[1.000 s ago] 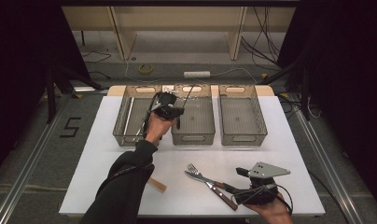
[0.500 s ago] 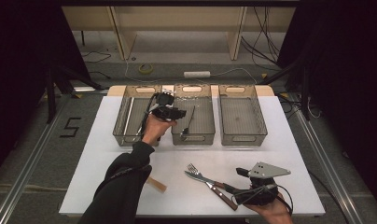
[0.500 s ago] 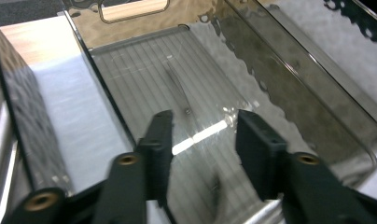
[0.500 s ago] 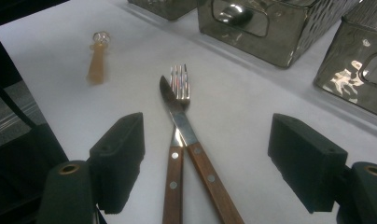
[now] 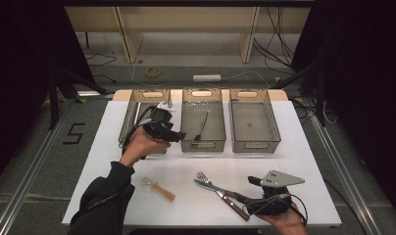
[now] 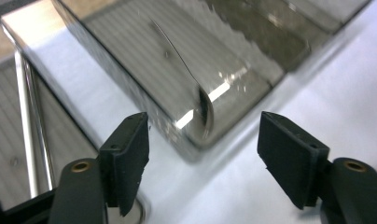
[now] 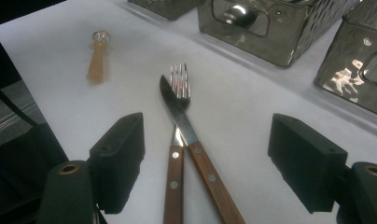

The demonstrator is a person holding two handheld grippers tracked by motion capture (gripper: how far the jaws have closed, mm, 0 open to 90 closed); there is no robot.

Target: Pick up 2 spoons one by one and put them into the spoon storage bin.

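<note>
Starting at the left of the table [image 5: 112, 147], we see our left gripper [image 5: 179, 136] held over the near end of the left basket [image 5: 132, 105]; its jaws have just been opening and now stand spread with nothing between them. Through the left gripper view the black spoon [image 6: 203, 105] lies in the middle basket [image 6: 130, 60], its bowl at the near wall and its handle running away along the floor; the picture is blurred there, so whether the bowl leans on the wall we cannot tell. The right basket [image 5: 250, 120] stands just beside it. Nearer to us on the white top lies a small wooden-handled utensil [image 5: 159, 189], then a fork [image 7: 177, 93] and a knife [image 7: 186, 130] with brown handles, crossed and touching. Our right gripper [image 7: 205, 154] hovers at those handles, jaws spread wide on either side and pinching neither.
</note>
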